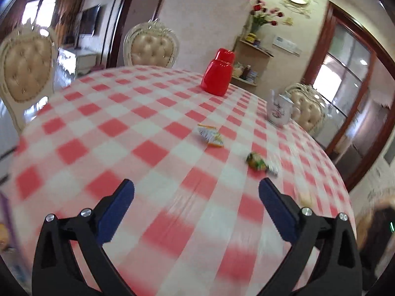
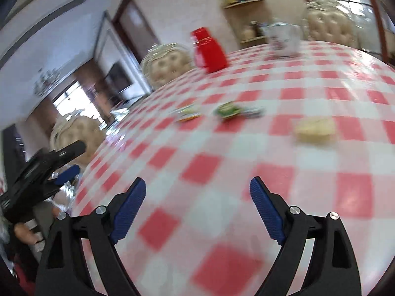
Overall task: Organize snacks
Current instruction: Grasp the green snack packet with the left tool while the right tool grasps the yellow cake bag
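Both the left gripper (image 1: 196,188) and right gripper (image 2: 197,188) hover with jaws apart, empty, over the checked tablecloth (image 1: 138,133). Nearer than the red jar (image 1: 217,75) lie a pale snack (image 2: 314,128), a green packet (image 1: 258,161) and a white-orange packet (image 1: 211,135), all loose

Bright daylight enters through blown-out windows (image 1: 37,12) and glass doors (image 1: 345,74). Both fisheye views bend strongly toward dark rounded edges. Motion blur smears the checked surface (image 2: 222,148), worst nearby; the fingers (image 1: 116,209) stay sharp. Glare sheens the cloth (image 2: 365,59).
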{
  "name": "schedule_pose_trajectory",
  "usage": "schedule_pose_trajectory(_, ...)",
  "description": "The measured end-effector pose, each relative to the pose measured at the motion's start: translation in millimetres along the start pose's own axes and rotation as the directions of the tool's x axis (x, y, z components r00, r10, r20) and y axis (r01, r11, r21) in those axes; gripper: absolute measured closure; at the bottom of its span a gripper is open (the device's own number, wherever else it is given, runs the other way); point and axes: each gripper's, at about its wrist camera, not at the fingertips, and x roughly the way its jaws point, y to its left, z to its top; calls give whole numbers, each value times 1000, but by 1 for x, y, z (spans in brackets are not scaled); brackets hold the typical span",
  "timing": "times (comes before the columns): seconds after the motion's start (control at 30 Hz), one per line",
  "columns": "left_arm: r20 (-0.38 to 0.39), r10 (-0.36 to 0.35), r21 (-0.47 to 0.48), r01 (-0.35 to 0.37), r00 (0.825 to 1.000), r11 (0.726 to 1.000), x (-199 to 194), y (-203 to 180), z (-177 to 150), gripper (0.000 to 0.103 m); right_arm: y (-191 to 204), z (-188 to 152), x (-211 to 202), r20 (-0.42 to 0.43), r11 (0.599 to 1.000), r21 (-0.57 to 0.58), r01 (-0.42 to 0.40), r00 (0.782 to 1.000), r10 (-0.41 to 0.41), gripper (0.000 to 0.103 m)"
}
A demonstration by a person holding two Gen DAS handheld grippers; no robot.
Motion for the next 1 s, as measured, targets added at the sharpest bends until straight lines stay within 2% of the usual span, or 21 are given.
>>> schedule_pose_trajectory(0.13,-20,63,-112,-65,998,992,76,-7,23,2,-26,33,21,-6,999,25,33,999,-32,19)
schedule_pose_trajectory(0.2,-42,101,-202,-108,994,974,108,-2,33,2,-26,49,36,0,1000,7,24,1000,-24,19)
schedule_pose_trajectory(0.3,-69,93,-319,-111,993,941,135,5,47,2,-34,72,39,76,999,-6,40,996,-40,19)
schedule_pose_trajectory(0.37,-59,91,-337,-106,994,936,147,-1,55,2,-53,88,43,112,996,44,83,990,-88,19)
schedule_pose_trajectory(0.47,-5,58,-297,-57,998,953,164,-17,56,2,-78,103,40,119,982,89,167,977,-177,18)
schedule_pose_trajectory(0.53,-9,29,-189,-30,1000,982,175,-31,52,2,-92,104,38,76,965,89,248,964,-255,18)
schedule_pose_trajectory(0.57,-18,25,-141,-27,1000,990,177,-35,50,2,-95,100,39,34,959,66,276,960,-278,18)
schedule_pose_trajectory(0.67,-35,-4,-116,0,999,993,174,-40,50,2,-86,87,52,-68,941,-47,335,939,-337,18)
schedule_pose_trajectory(0.7,-42,-25,-103,20,999,995,172,-44,50,2,-77,83,59,-91,930,-117,348,929,-359,18)
schedule_pose_trajectory(0.8,-67,-43,-40,40,997,998,167,-55,46,2,-62,70,75,-132,918,-222,328,923,-362,18)
schedule_pose_trajectory(0.9,-126,-98,-15,97,987,995,168,-66,39,2,-63,71,79,-115,875,-277,398,890,-441,18)
schedule_pose_trajectory(0.93,-132,-102,-2,103,986,995,168,-68,36,2,-64,74,80,-115,879,-294,376,899,-423,17)
schedule_pose_trajectory(0.97,-140,-103,21,106,985,994,169,-72,34,2,-66,78,81,-148,904,-325,277,930,-338,16)
schedule_pose_trajectory(1.0,-148,-102,43,109,984,993,171,-75,32,2,-70,80,83,-187,923,-336,188,947,-261,15)
